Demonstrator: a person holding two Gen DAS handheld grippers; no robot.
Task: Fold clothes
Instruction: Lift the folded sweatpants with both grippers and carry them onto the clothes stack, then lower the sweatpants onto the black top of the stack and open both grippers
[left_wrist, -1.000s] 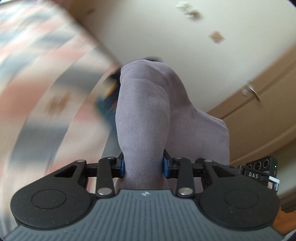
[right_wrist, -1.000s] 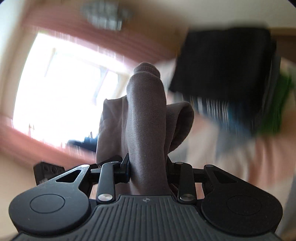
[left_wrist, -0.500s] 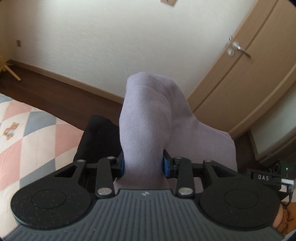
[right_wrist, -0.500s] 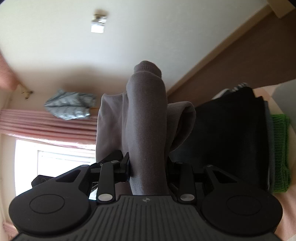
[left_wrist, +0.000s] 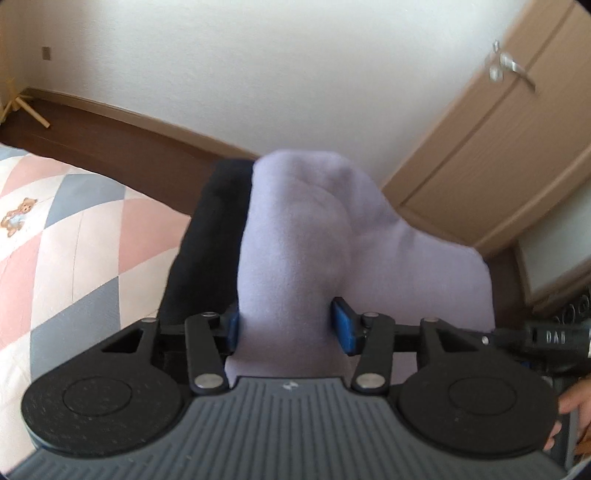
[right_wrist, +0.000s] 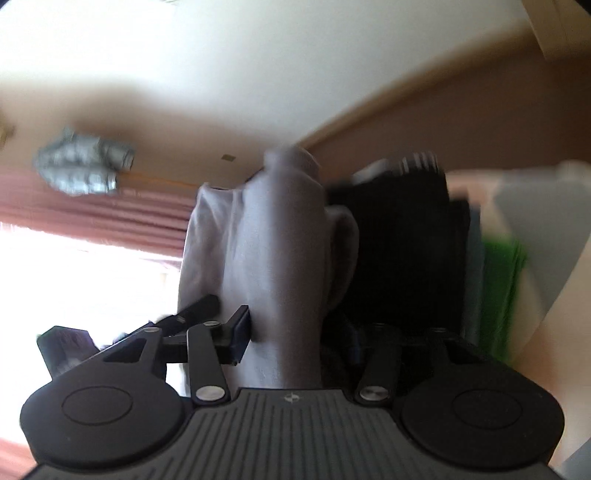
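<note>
Both grippers, left (left_wrist: 288, 325) and right (right_wrist: 291, 332), are matte black with silver screws, ribbed grey bodies, round side discs, and blue finger pads (left_wrist: 345, 330).

Your left tongs (left_wrist: 286, 326) now spread a touch wider around the lilac garment (left_wrist: 295, 258), dipping toward the black folded pile (left_wrist: 207, 240). Your right tongs (right_wrist: 295, 332) swing too, bringing the green cloth (right_wrist: 502, 295) closer into view.

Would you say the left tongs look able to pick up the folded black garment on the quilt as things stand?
Probably not yet. The left tongs are shut on the lilac-grey garment, which fills the gap between the pads and hangs in front of the black garment. They would likely need to release it first.
</note>
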